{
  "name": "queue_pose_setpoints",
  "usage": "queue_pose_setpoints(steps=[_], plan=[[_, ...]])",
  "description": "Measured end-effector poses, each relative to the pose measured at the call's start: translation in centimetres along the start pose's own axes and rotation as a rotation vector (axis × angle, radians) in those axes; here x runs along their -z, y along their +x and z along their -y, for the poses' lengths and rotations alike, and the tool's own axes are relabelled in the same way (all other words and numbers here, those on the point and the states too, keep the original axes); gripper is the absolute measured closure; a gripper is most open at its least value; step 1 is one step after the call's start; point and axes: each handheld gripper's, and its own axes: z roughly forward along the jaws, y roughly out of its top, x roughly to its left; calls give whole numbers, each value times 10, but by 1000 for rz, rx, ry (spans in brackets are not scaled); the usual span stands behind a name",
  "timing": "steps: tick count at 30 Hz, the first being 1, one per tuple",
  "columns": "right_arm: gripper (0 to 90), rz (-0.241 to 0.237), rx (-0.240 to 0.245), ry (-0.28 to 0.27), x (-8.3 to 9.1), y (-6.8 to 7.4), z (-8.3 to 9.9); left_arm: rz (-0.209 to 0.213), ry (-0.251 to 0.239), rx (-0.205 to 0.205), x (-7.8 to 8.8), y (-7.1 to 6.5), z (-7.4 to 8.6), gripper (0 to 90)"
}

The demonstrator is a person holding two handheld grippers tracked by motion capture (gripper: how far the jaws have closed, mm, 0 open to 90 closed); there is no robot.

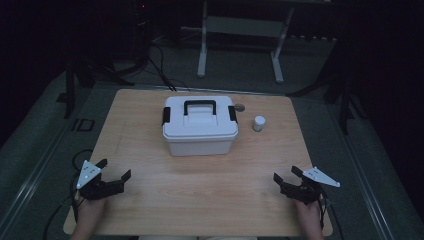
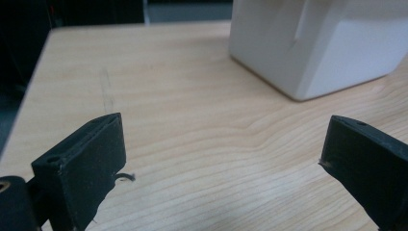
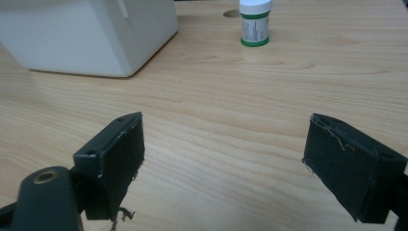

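Observation:
A white storage box (image 1: 200, 125) with a black handle and black latches stands shut at the middle of the wooden table (image 1: 150, 195). A small white bottle (image 1: 259, 123) with a green band stands to its right. My left gripper (image 1: 116, 170) rests at the table's near left, open and empty. My right gripper (image 1: 286, 174) rests at the near right, open and empty too. In the left gripper view the box corner (image 2: 327, 43) lies ahead to the right. In the right gripper view the box (image 3: 91, 33) is ahead to the left and the bottle (image 3: 255, 24) stands straight ahead.
A round dark spot (image 1: 240, 106) marks the table just behind the box's right end. Metal frame legs (image 1: 202, 45) and cables lie on the dim floor beyond the table. Bare wood stretches between the grippers and the box.

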Motion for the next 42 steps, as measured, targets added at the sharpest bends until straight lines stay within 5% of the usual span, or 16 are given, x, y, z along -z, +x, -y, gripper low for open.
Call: queue_pose_setpoints(steps=[2,12,18,19,23,29,36,38,42], plan=[[141,-9,7,18,-6,1,-5,26,9,46,-6,0,-5,18],[140,-57,67,80,-41,13,-24,92,-13,35,-32,-1,-29,56],[201,-97,68,81,-61,14,-34,136,46,-16,-57,-8,-40,55],[212,-96,69,83,-64,14,-36,167,54,-15,-62,-9,-43,56],[234,-89,86,88,-77,17,-44,182,59,-46,-74,-17,-51,139],[359,-70,143,89,-97,24,-53,205,88,-72,-93,-23,-60,152],[629,-69,179,92,-120,38,-55,209,110,-74,-111,-27,-61,486],[687,-83,179,100,-127,41,-56,222,112,-53,-116,-28,-62,496],[878,-79,187,116,-139,50,-59,216,130,-35,-125,-28,-65,678]])
